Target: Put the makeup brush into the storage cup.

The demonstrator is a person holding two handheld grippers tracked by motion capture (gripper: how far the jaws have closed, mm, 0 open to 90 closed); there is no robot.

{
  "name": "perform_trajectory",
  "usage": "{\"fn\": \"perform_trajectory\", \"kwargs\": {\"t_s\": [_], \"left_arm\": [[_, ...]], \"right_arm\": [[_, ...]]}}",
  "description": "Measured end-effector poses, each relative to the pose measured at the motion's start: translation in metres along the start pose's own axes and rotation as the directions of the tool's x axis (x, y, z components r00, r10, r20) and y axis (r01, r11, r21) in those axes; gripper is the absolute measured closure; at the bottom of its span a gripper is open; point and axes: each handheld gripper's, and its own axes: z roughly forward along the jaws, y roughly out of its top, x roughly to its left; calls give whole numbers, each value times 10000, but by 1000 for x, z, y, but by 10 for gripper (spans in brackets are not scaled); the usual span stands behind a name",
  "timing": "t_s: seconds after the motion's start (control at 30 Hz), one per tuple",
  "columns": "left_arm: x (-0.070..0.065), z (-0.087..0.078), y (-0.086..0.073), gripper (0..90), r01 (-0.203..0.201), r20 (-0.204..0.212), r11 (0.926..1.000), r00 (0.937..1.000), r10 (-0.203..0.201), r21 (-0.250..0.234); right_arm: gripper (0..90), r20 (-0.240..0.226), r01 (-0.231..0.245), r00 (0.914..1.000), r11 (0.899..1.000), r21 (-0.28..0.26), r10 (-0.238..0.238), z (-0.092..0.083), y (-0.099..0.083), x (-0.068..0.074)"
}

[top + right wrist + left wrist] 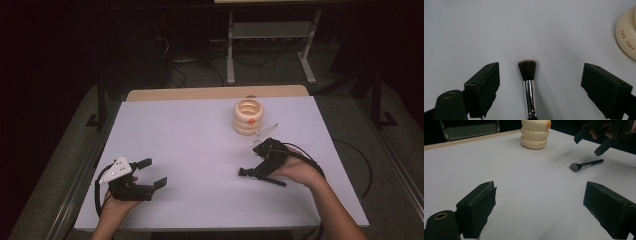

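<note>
While both hands rest at the near side of the table [200, 150], the work in hand reads as a pickup of the makeup brush [529, 85] by the right gripper [260, 174].

Position of the brush: it lies flat on the white table surface, right of centre, directly under the right gripper and a little nearer the person than the stack of cream rings [248, 116], from which it stands apart.

Axis: in the right gripper view the brush runs straight up the middle of the gap between the two jaws, bristle head away from the camera, metal collar and handle toward it. The long axis therefore lies along the gripper's line of sight, so the jaws would close across the width of the handle.

Right gripper: jaws spread, one on each side of the brush, neither pad touching it. Nothing is held.

Left gripper [147, 175]: jaws wide apart over bare table, holding nothing. In the left gripper view the brush [586, 165] lies well away toward the far right.

Judgement: the right hand is clearly nearer. The coming move calls for lowering onto the collar or handle without nudging the brush sideways.
</note>
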Motion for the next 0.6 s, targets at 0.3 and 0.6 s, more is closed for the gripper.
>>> {"fn": "perform_trajectory", "kwargs": {"t_s": [0.3, 0.6], "left_arm": [[-1, 1, 0, 102, 39, 22, 10000, 10000, -39, 1], [-1, 2, 0, 102, 12, 46, 10000, 10000, -12, -21]], "right_arm": [[223, -173, 172, 9997, 9979, 631, -161, 4, 1, 1], [308, -222, 542, 9984, 9890, 1373, -516, 10, 4, 2]]}}
